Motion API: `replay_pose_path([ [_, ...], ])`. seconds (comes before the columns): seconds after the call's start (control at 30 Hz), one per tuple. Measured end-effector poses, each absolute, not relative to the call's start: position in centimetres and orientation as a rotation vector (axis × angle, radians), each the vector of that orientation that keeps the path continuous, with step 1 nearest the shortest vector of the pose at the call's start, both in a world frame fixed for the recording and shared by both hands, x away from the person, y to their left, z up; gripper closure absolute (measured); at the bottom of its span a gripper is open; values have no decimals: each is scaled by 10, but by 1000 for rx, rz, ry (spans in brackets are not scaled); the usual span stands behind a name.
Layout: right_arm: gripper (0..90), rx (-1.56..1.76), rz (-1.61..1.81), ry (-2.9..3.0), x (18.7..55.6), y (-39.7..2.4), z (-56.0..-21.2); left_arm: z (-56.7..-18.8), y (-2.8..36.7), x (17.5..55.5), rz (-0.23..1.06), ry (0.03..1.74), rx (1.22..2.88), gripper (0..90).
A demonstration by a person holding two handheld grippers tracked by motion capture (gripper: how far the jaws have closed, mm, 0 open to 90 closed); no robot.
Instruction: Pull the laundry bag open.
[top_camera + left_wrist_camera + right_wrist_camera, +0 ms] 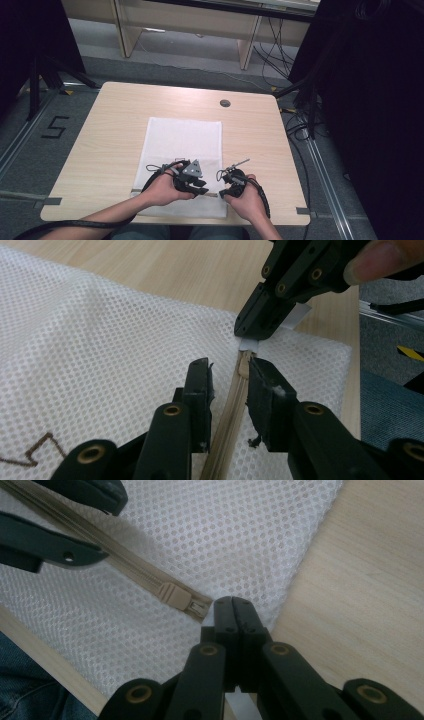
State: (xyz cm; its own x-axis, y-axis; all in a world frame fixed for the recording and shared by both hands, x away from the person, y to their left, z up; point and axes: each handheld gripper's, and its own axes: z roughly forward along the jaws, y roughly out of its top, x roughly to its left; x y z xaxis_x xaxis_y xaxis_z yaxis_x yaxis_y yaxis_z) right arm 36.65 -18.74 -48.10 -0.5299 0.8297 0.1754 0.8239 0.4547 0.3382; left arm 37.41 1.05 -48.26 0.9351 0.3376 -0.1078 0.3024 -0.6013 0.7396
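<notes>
1. Nearest, at the desk (100, 150) front edge: white mesh bag (182, 145) lying flat, its beige zipper (231, 410) along the near end.
2. Left tool (229, 385) spread astride the zipper, touching nothing firmly.
3. Right tool (233, 611) pressed together on a white tab (249, 344) at the zipper's end.
4. Likely step: bracing to unzip; next, pinch the slider (174, 596).
5. Tab largely hidden; bag contents unclear.

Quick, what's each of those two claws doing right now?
Left gripper: open, jaws straddling the zipper.
Right gripper: shut on the white tab.
</notes>
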Motion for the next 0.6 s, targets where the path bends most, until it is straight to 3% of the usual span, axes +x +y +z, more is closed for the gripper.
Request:
replay_pose_path([
  [0.6, 900, 1527, 603, 2659, 366, -187, -481, -492, -6, 376, 24, 419, 2284, 734],
])
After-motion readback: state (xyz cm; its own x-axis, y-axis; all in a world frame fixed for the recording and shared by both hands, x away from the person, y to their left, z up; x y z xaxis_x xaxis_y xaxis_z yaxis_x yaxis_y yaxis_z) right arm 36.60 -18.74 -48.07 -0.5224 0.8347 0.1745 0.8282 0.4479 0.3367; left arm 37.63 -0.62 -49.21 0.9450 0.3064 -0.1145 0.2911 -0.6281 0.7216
